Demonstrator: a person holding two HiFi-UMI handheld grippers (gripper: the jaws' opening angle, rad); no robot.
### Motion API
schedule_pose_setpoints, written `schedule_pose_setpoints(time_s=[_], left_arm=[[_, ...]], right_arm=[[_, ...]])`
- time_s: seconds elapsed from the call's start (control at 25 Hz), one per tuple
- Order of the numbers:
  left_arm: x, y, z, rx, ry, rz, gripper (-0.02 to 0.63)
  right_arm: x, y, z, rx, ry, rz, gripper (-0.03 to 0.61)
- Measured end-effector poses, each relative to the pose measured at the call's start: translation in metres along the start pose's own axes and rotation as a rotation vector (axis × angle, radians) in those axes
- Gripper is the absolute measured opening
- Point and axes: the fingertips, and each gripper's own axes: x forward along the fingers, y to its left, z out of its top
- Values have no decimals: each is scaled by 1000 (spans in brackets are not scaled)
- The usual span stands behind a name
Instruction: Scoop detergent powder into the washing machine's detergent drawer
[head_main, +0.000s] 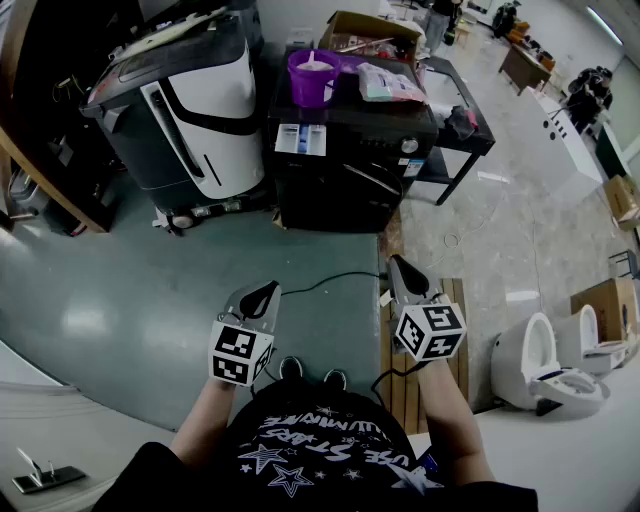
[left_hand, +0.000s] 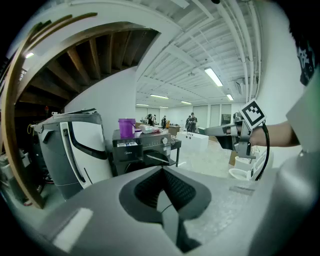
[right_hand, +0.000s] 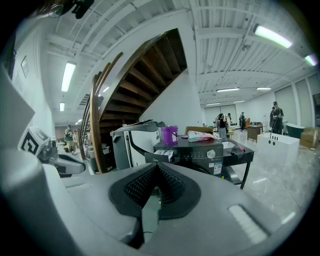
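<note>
The black washing machine (head_main: 350, 160) stands a few steps ahead, with its detergent drawer (head_main: 300, 138) pulled out at the top left. A purple cup (head_main: 312, 78) with a white scoop handle and a detergent bag (head_main: 390, 85) rest on its lid. My left gripper (head_main: 268, 290) and right gripper (head_main: 397, 262) hover low over the floor, well short of the machine, both shut and empty. The left gripper view shows the machine (left_hand: 145, 150), the cup (left_hand: 126, 127) and the right gripper (left_hand: 220, 131). In the right gripper view the drawer (right_hand: 162, 155) and cup (right_hand: 169, 135) are visible.
A grey and white appliance (head_main: 190, 110) stands left of the washer. A cardboard box (head_main: 370, 35) and a black side table (head_main: 465, 125) are behind and to its right. A wooden pallet (head_main: 410, 385) lies by my right foot, with white toilets (head_main: 550, 365) beyond.
</note>
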Motion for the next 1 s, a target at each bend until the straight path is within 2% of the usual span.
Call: schedule_pose_setpoints(time_s=[0.24,0.64,0.92,0.96,1.0], left_arm=[[-5,4,2,-8,-15,42,0],[-15,17,-1,-9,-19,51,0],[-16,48,-7,-35,-28,52,0],[-16,54,-7,-38,-36,52,0],[-16,60,-7,-40,-43,51,0]], right_arm=[[6,0,10,-26,-8,25,28],[17,12,13,-4,-14,26,28],[43,31,36,62,-102,65,31],[48,36,38,64,-107,73,45],[53,41,40,63,-108,82,96]])
